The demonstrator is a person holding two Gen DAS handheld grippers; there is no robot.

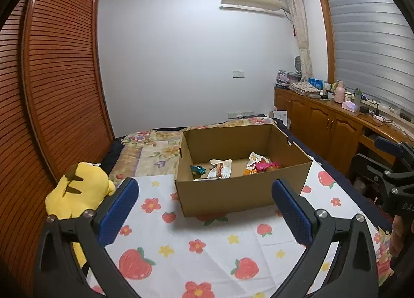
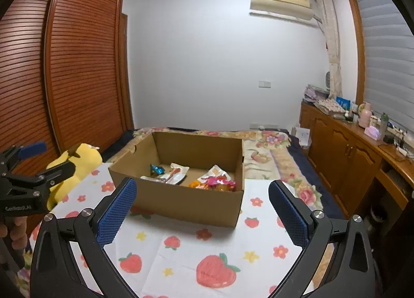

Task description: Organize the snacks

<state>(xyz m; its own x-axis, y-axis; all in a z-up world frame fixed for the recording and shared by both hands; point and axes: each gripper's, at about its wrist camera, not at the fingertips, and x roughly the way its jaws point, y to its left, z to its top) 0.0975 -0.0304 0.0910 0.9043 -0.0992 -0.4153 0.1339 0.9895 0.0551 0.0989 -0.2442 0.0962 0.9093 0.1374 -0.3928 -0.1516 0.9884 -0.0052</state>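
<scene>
An open cardboard box stands on a strawberry-print cloth on the bed; it also shows in the right wrist view. Inside lie several snack packs: a teal wrapper, a white pack and a pink and orange pile; the same show in the right wrist view as a teal wrapper, a white pack and a pink pile. My left gripper is open and empty, in front of the box. My right gripper is open and empty, also in front of it.
A yellow plush toy lies at the cloth's left edge beside a slatted wardrobe. A wooden sideboard with bottles and clutter runs along the right. A floral quilt lies behind the box.
</scene>
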